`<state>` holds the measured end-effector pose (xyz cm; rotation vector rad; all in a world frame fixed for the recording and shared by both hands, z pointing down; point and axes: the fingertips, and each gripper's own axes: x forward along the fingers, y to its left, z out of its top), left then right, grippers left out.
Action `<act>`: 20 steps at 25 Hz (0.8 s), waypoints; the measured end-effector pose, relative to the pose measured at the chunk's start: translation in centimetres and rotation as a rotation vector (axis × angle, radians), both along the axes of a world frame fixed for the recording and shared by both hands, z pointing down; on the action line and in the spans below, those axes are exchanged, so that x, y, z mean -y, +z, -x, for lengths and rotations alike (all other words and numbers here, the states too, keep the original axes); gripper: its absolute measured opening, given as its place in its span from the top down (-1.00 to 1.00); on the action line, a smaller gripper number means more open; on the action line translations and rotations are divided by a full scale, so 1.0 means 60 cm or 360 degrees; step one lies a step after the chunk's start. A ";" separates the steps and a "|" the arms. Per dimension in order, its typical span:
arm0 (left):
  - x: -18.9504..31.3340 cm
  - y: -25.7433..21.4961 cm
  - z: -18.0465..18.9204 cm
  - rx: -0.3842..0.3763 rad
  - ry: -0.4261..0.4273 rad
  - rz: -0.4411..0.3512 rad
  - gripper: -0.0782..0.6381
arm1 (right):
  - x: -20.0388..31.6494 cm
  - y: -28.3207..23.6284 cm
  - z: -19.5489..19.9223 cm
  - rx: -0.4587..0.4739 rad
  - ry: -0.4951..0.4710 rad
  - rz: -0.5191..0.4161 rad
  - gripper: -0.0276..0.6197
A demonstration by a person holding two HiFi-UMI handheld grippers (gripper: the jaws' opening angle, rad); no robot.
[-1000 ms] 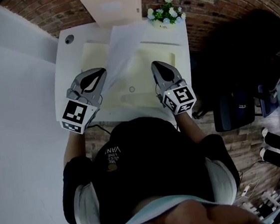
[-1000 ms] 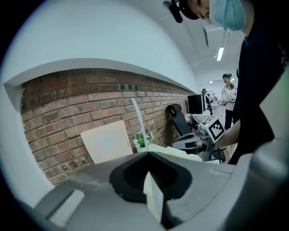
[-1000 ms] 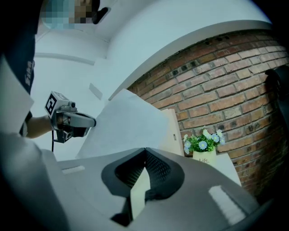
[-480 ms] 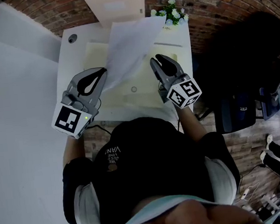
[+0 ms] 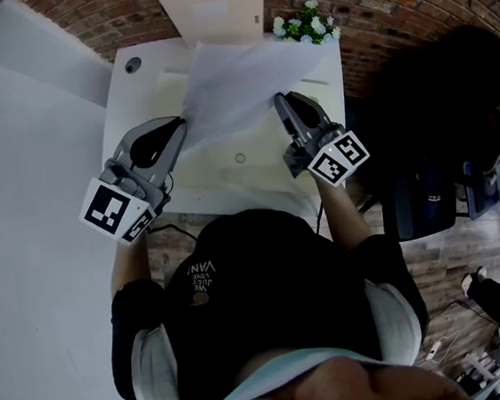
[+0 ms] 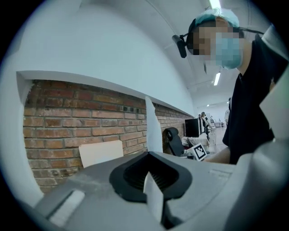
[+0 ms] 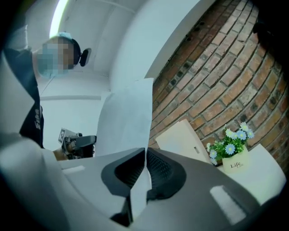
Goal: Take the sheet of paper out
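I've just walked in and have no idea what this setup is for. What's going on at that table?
A person works with a gripper in each hand. The left gripper and the right gripper each pinch a near edge of one sheet of paper, holding it up above the cream tray on the white table. The right gripper's jaws have just been closing, with the paper between them.

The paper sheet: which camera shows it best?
The head view: it shows the whole sheet held up above the desk. The left gripper view sees it edge-on, as a thin strip; the right gripper view shows only one broad part.
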<state>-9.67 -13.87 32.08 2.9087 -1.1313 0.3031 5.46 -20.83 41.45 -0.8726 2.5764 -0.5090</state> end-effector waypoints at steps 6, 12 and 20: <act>0.017 0.028 0.021 -0.0073 -0.0091 0.0123 0.78 | -0.004 0.004 -0.008 0.0011 -0.0011 0.0077 0.94; 0.037 0.073 0.023 -0.0171 -0.0101 0.0279 0.78 | -0.009 0.002 -0.031 -0.0009 0.0017 0.0197 0.94; 0.066 0.127 0.019 -0.0291 -0.0084 0.0435 0.78 | -0.018 0.010 -0.053 -0.0074 0.0143 0.0299 0.94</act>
